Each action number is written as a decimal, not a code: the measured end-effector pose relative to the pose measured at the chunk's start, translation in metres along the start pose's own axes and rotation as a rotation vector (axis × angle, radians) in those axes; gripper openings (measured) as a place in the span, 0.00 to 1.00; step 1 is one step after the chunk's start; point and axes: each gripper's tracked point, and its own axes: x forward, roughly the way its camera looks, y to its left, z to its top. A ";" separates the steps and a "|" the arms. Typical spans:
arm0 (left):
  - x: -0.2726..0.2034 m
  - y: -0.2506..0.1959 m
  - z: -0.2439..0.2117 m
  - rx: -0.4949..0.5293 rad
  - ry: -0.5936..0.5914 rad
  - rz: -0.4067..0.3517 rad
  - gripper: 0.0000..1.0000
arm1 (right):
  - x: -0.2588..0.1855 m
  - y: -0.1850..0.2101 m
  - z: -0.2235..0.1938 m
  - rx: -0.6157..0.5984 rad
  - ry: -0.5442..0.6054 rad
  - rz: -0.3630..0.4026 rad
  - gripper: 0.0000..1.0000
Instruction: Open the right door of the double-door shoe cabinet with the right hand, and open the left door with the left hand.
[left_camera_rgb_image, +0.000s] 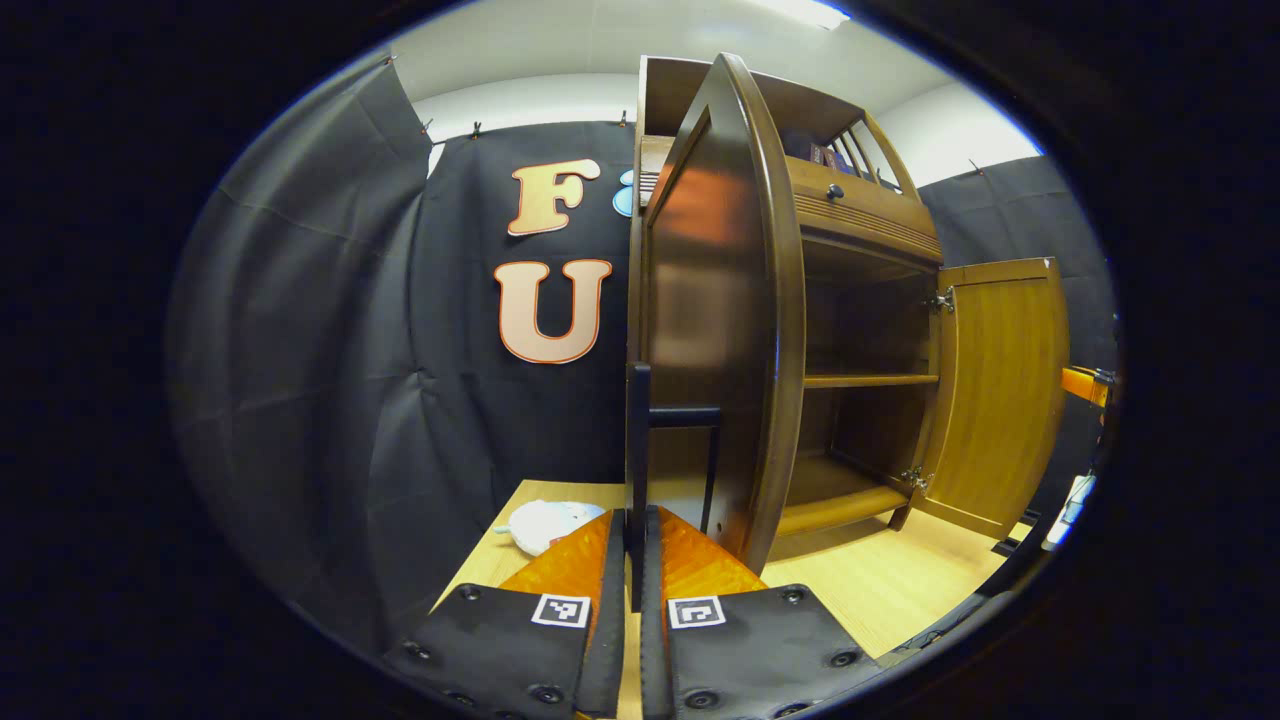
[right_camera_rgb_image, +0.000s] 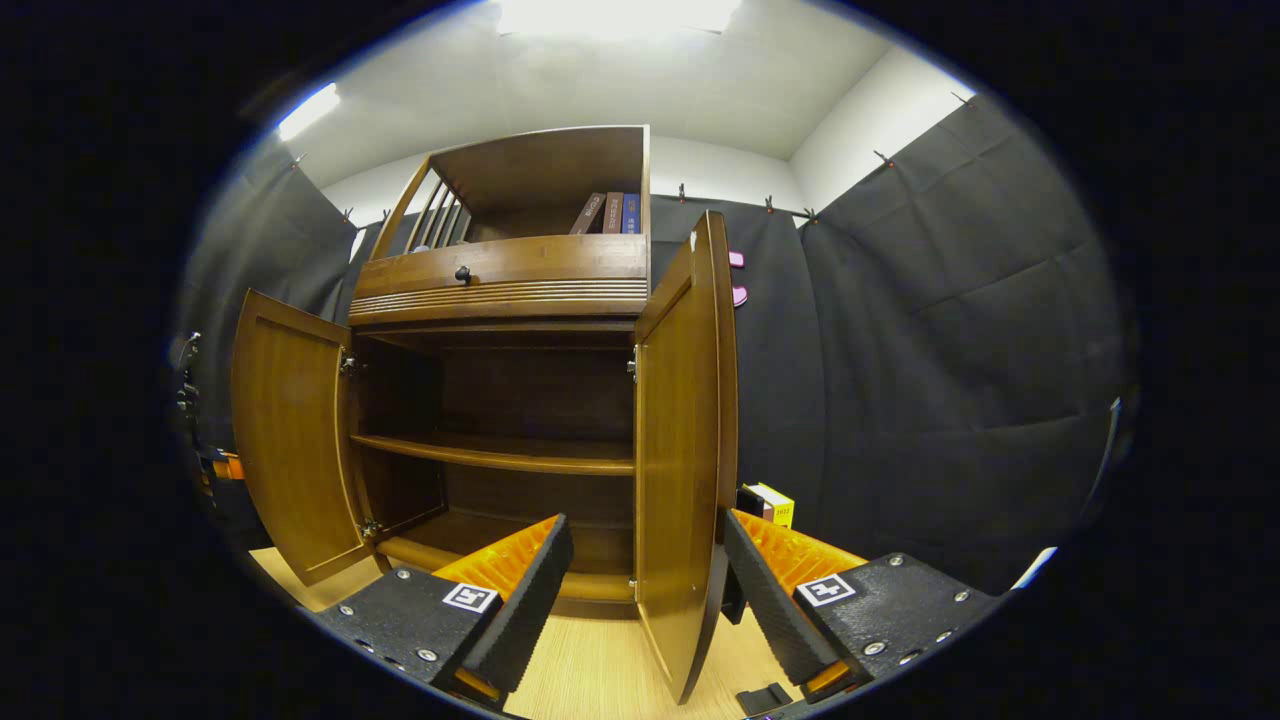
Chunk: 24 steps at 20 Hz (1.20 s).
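Note:
The brown shoe cabinet (right_camera_rgb_image: 500, 285) stands with both doors swung out, showing an inner shelf (right_camera_rgb_image: 495, 455). In the left gripper view, the left door (left_camera_rgb_image: 715, 330) is edge-on before me, and my left gripper (left_camera_rgb_image: 635, 515) is shut on the upright bar of its black handle (left_camera_rgb_image: 639, 420). The right door (left_camera_rgb_image: 1000, 390) hangs open beyond. In the right gripper view, my right gripper (right_camera_rgb_image: 645, 528) is open, its fingers (right_camera_rgb_image: 520, 580) straddling the free edge of the right door (right_camera_rgb_image: 685, 430) without pressing on it. The left door (right_camera_rgb_image: 290, 430) stands open at the left.
A drawer with a black knob (right_camera_rgb_image: 462, 273) and books (right_camera_rgb_image: 610, 213) sit above the doors. A white soft object (left_camera_rgb_image: 545, 525) lies on the wooden floor (left_camera_rgb_image: 880, 580) left of the cabinet, and a yellow box (right_camera_rgb_image: 775, 505) lies to its right. Black cloth walls surround the cabinet.

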 end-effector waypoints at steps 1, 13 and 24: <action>0.001 0.000 -0.001 -0.010 0.002 -0.013 0.15 | 0.001 0.002 0.001 0.004 -0.002 -0.001 0.98; 0.006 0.024 0.001 -0.025 -0.007 -0.060 0.07 | 0.000 0.009 0.006 0.006 0.002 -0.017 0.93; 0.006 0.041 0.005 -0.041 -0.033 -0.124 0.15 | -0.006 0.022 0.014 0.000 -0.010 0.004 0.93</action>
